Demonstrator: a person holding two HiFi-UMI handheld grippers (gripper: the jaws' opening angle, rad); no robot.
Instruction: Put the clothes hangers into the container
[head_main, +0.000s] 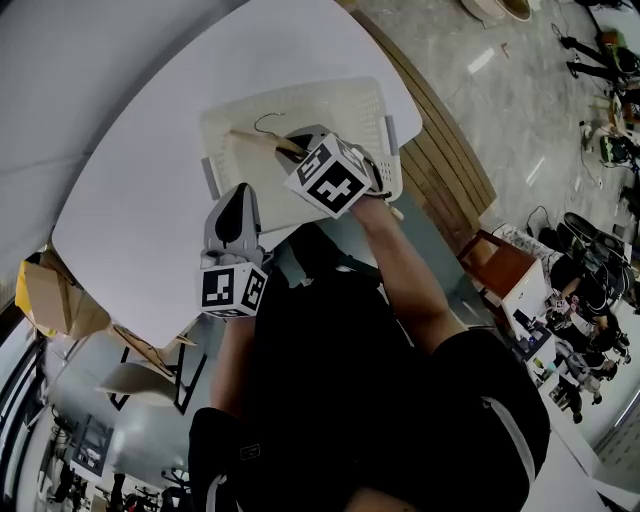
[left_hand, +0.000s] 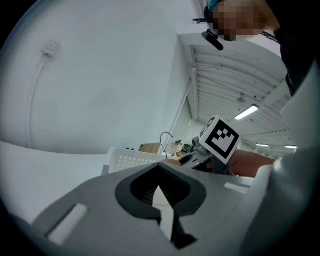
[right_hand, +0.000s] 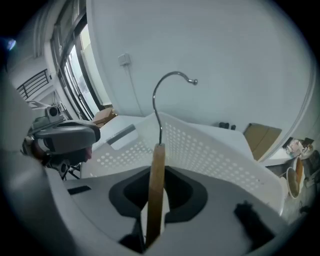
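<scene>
1. White perforated plastic basket (head_main: 300, 92), rectangular, open-topped, standing on a white rounded table (head_main: 150, 200). It serves as the reference for all entries below.

2. Wooden clothes hanger with a curved metal hook (head_main: 262, 137). It is held over the basket's interior, within the rim in the head view. The right gripper view shows the wooden bar (right_hand: 156, 190) rising from the jaws with the hook above the basket wall (right_hand: 215, 150). Contact with the basket floor cannot be told.

3. Right gripper (head_main: 298, 148), with a marker cube. It reaches over the basket's near rim and points down into the basket. Its jaws are clamped on the hanger's wooden bar (right_hand: 152, 220).

4. Left gripper (head_main: 240, 193), with a marker cube. It is outside the basket, near the near-left corner, above the table. Its jaws (left_hand: 161, 200) are drawn together with nothing between them. From its own view the basket (left_hand: 131, 160) lies ahead.

5. Brown cardboard (head_main: 45, 295), well apart from the basket, past the table edge.
</scene>
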